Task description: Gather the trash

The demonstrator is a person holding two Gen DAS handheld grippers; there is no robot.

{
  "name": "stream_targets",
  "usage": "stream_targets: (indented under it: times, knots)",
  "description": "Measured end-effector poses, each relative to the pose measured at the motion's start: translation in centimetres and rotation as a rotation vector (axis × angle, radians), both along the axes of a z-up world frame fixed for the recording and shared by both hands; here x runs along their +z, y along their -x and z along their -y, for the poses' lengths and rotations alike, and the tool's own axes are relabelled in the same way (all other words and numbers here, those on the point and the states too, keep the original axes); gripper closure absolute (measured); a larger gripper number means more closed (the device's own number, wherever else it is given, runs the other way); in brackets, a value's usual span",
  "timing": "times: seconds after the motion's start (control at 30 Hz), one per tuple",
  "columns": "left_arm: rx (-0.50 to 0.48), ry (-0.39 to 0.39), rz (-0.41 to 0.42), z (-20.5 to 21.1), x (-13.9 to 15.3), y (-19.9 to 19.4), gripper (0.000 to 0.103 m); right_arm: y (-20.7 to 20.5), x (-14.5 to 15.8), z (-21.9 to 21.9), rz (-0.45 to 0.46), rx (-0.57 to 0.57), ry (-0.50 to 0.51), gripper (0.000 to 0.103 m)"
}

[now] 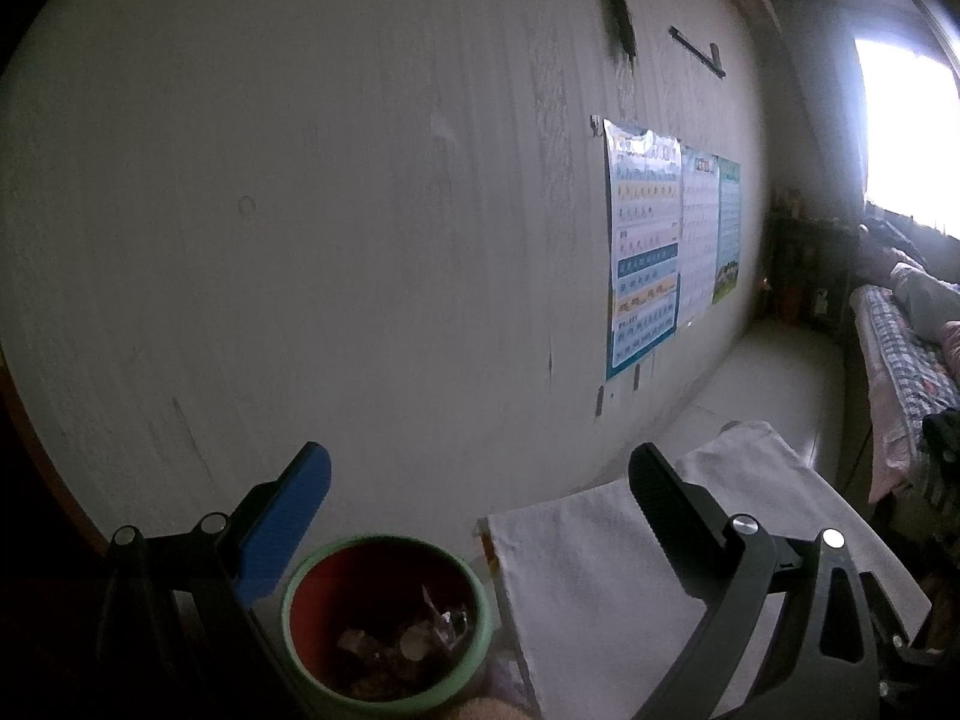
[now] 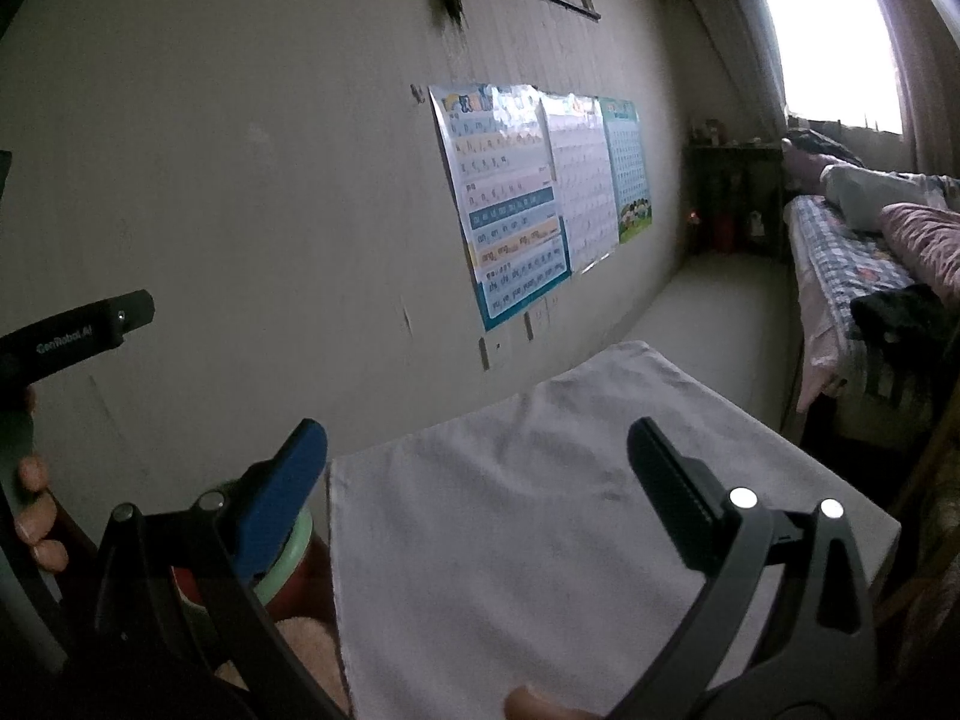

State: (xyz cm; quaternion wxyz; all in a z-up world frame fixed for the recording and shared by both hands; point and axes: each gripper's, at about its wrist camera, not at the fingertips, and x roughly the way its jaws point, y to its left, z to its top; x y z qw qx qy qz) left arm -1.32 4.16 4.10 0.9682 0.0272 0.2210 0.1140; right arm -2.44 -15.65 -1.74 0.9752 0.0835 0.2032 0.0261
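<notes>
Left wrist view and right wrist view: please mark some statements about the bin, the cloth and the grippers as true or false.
1. The left gripper is shut on a wrapper. False: it is open and holds nothing.
2. The green-rimmed bin has scraps inside. True.
3. The white cloth lies on the bin's left. False: it lies on its right.
4. Three posters hang on the wall. True.
5. The right gripper is open. True.
</notes>
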Motion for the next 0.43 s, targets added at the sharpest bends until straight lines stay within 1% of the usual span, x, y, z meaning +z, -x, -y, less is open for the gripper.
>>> stream_targets:
  times: [0.13, 0.23, 0.33, 0.4, 0.43]
  knots:
    - [-0.007, 0.014, -0.011, -0.2, -0.4, -0.6, 0.008, -0.7, -0.9, 0.3, -0.034, -0.002, -0.010, 0.004]
    - [-0.021, 0.030, -0.052, -0.4, -1.9, -1.6, 0.008, -1.8, -2.4, 0.9, -0.088, -0.009, -0.009, 0.004]
    - [-0.057, 0.057, -0.121, -0.9, -4.2, -2.3, 0.008, -3.1, -5.3, 2.7, -0.159, -0.060, 0.008, 0.004]
    - [-0.063, 0.062, -0.178, -1.5, -6.4, -2.7, 0.008, -3.9, -7.4, 4.7, -0.214, -0.120, 0.020, 0.004]
    - [-0.058, 0.063, -0.193, -1.9, -7.2, -2.7, 0.008, -4.6, -8.8, 6.3, -0.244, -0.163, 0.024, 0.004]
